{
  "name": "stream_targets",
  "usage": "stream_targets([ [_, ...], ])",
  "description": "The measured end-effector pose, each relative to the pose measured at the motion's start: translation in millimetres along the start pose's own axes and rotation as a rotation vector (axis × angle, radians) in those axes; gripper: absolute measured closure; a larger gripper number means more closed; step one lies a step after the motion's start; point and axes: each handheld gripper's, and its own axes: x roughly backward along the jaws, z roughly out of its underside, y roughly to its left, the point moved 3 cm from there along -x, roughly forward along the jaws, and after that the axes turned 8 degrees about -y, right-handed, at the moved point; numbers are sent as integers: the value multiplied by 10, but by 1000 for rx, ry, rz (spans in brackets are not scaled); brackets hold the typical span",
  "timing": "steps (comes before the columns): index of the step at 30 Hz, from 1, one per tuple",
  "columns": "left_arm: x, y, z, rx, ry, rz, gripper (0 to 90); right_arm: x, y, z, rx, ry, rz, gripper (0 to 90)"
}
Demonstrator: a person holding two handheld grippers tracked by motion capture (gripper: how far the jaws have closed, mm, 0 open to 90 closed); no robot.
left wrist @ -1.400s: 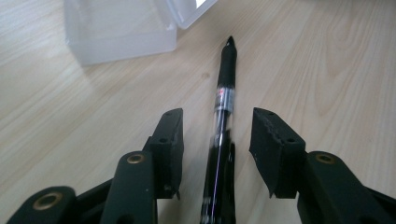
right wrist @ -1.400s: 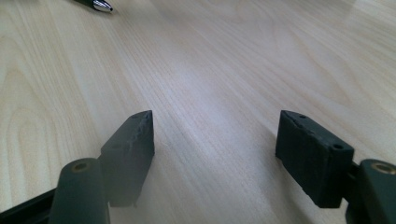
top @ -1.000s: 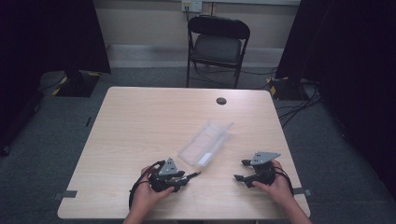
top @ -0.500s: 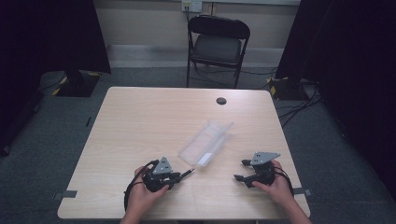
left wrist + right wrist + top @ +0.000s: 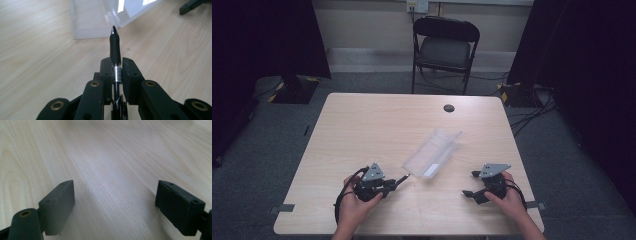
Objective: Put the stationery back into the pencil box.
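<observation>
A black pen with a silver barrel point(image 5: 115, 50) is clamped between the jaws of my left gripper point(image 5: 116, 66), its tip pointing at a clear plastic case point(image 5: 100, 20). In the high view the left gripper point(image 5: 389, 184) sits near the table's front left, with the pen point(image 5: 401, 179) sticking out toward the case point(image 5: 432, 154), just short of its near end. My right gripper point(image 5: 469, 184) rests at the front right. Its jaws have just been opening and stand wide apart point(image 5: 115, 202) over bare wood, nothing between them.
The wooden table point(image 5: 362, 130) has a dark round grommet point(image 5: 449, 108) near its far edge. A black folding chair point(image 5: 446, 47) stands behind the table. Cables lie on the floor at the right.
My left gripper has drawn back to the left with the pen, away from the case, and risen slightly. The right gripper's jaws have spread wider; its hand has stayed in place.
</observation>
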Motion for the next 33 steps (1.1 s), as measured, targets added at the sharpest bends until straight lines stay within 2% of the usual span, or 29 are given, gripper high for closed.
stream_targets([
  [3, 29, 91, -88, 28, -28, -19, 796, 8, 7, 5, -6, 3, 6, 151],
  [6, 23, 204, -234, 10, -19, -47, 796, 20, 9, 13, -4, 1, 9, 151],
  [8, -1, 265, -336, 25, -36, -63, 796, 24, 11, 15, -5, 2, 9, 149],
  [11, -103, 379, -511, 37, -44, -83, 796, 22, 8, 15, -6, 2, 0, 147],
  [15, -372, 481, -743, 38, -38, -91, 796, 21, 9, 16, -7, 1, 1, 147],
  [16, -455, 485, -785, 53, -51, -90, 796, 20, 10, 16, -7, 1, 0, 147],
  [17, -525, 500, -825, 40, -35, -97, 796, 21, 9, 16, -7, 0, -1, 147],
  [19, -690, 501, -893, 50, -29, -96, 796, 20, 11, 16, -8, 1, 0, 147],
  [20, -762, 514, -918, 28, -11, -97, 796, 20, 11, 16, -8, 1, 0, 147],
  [23, -1011, 470, -953, 68, -11, -105, 796, 21, 10, 16, -8, 0, 0, 147],
  [27, -1277, 393, -942, 86, -2, -90, 796, 23, 9, 15, -5, 3, 5, 147],
  [32, -1457, 278, -904, 87, 33, -111, 794, 21, 10, 16, -7, 0, 0, 147],
  [33, -1467, 272, -906, 79, 31, -131, 791, 20, 10, 16, -7, 0, 0, 147],
])
